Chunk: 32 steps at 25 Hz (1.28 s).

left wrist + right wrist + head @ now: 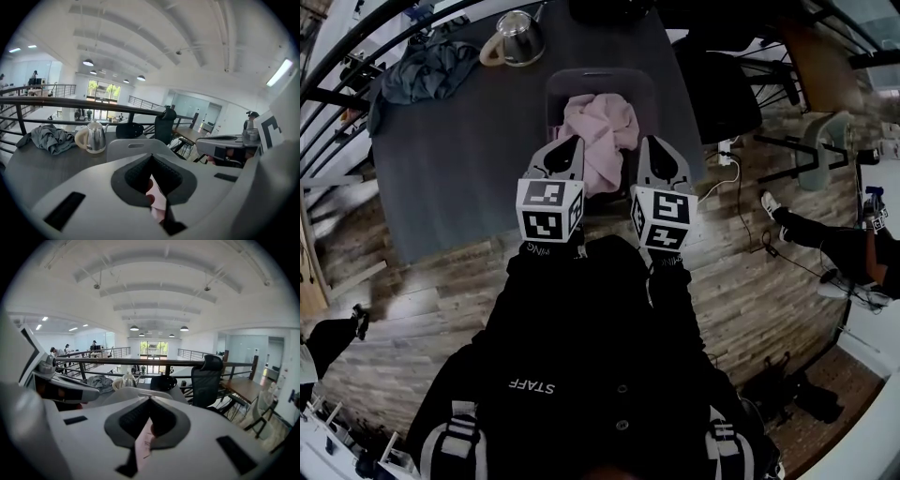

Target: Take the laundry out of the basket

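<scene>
Left gripper [570, 142] and right gripper [649, 142] each clamped on crumpled pink cloth garment [598, 131], which sits in grey plastic laundry basket [555, 89] near front edge of dark grey table [450, 178]. Bare tabletop left of basket. Steel kettle [518, 37] and rumpled grey-blue cloth [427, 70] toward far edge, by black railing [70, 102]. "STAFF" on black jacket [581, 375]. Garment tag [146, 442] print too small to read.
</scene>
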### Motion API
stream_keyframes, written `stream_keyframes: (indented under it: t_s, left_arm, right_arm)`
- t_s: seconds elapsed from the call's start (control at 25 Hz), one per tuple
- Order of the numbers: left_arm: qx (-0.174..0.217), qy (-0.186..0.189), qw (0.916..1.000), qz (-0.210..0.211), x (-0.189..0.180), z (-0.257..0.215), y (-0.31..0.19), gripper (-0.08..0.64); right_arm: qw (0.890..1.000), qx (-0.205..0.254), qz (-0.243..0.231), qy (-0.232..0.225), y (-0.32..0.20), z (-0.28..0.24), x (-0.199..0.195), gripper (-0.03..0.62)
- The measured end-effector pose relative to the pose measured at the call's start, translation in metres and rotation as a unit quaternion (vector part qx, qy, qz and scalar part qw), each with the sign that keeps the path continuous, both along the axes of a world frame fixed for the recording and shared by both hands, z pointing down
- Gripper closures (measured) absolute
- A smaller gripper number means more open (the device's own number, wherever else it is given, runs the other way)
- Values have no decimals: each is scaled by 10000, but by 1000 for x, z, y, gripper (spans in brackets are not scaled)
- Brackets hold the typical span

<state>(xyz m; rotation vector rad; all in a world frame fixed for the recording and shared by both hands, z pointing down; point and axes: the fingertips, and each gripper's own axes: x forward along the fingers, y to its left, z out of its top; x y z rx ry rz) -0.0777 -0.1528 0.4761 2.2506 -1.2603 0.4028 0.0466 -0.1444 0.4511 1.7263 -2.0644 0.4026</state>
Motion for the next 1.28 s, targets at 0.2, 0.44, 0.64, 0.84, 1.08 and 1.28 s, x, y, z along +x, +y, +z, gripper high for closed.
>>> stream_keyframes:
  t_s: [0.2, 0.44, 0.64, 0.84, 1.08, 1.28]
  left_arm:
    - [-138, -114, 9998, -47, 15, 11, -1, 558]
    - [-440, -315, 9982, -275, 19, 27, 5, 558]
    - [-659, -492, 9955, -468, 22, 42, -2, 558]
    - [-751, -721, 9939, -368, 34, 65, -9, 558]
    - [-1164, -841, 9890, -342, 44, 99, -22, 557]
    - [-1418, -968, 9848, -252, 50, 120, -32, 521]
  right_arm:
    - [9997, -159, -115, -136, -4, 11, 7, 578]
    - [9985, -320, -373, -256, -9, 21, 21, 577]
    - [9974, -486, -470, -244, -19, 31, 26, 578]
    - [9958, -715, -503, -289, -24, 50, 37, 578]
    - [9946, -814, -540, -349, -41, 64, 52, 577]
    - [9949, -799, -500, -364, -62, 69, 67, 577]
